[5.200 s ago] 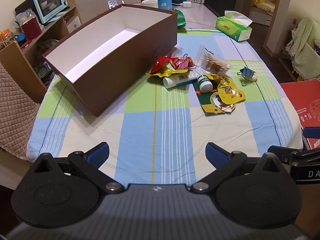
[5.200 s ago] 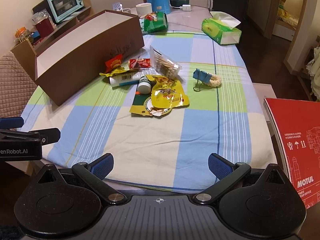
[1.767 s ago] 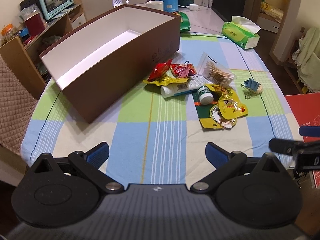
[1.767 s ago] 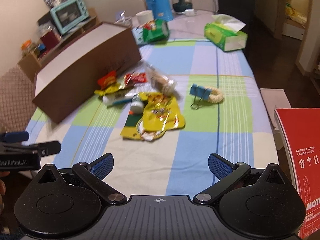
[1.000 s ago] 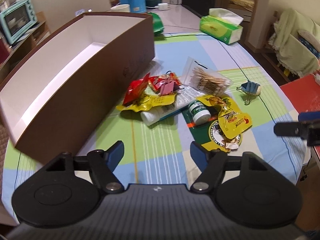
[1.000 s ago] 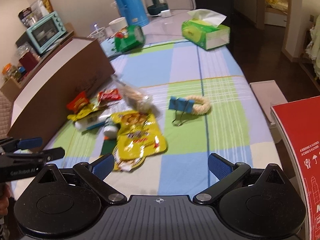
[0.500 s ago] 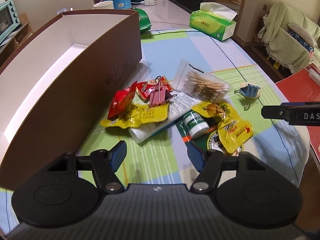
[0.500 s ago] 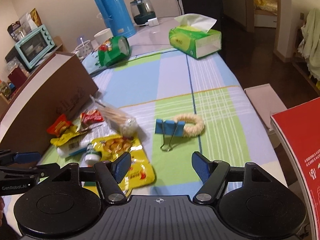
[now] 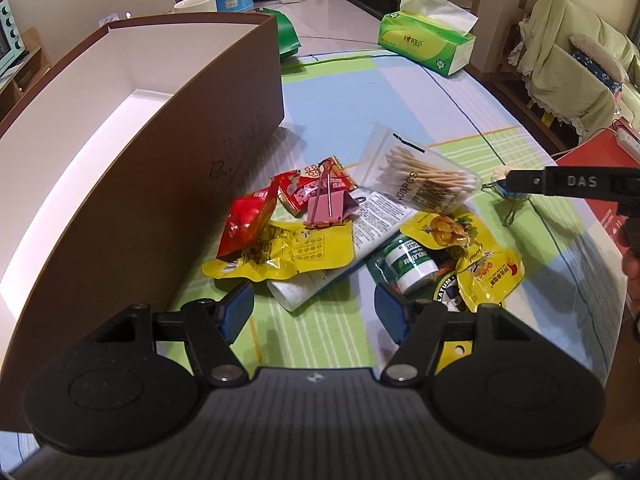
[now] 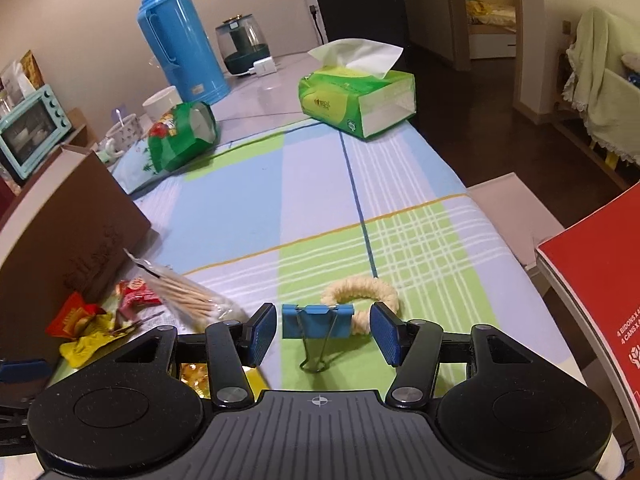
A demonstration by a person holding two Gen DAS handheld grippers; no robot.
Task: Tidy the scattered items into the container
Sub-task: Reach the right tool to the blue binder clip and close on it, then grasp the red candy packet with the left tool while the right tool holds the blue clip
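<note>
Scattered items are heaped on the checked desk (image 9: 448,104) just beside the brown container (image 9: 168,184): a pink binder clip (image 9: 326,208), cotton swabs (image 9: 420,176) and a white tube (image 9: 340,256). The left tool (image 9: 314,308) is held released above the tube's near end. The right tool (image 10: 322,334) is spread around a blue binder clip (image 10: 318,320) beside a cream ring (image 10: 372,290), without touching.

The white tube (image 9: 340,256) lies mostly buried under the yellow packet (image 9: 288,254) and pink binder clip (image 9: 326,210) — its label unreadable; the brown box (image 9: 168,184) is cut off at the frame's left edge.
</note>
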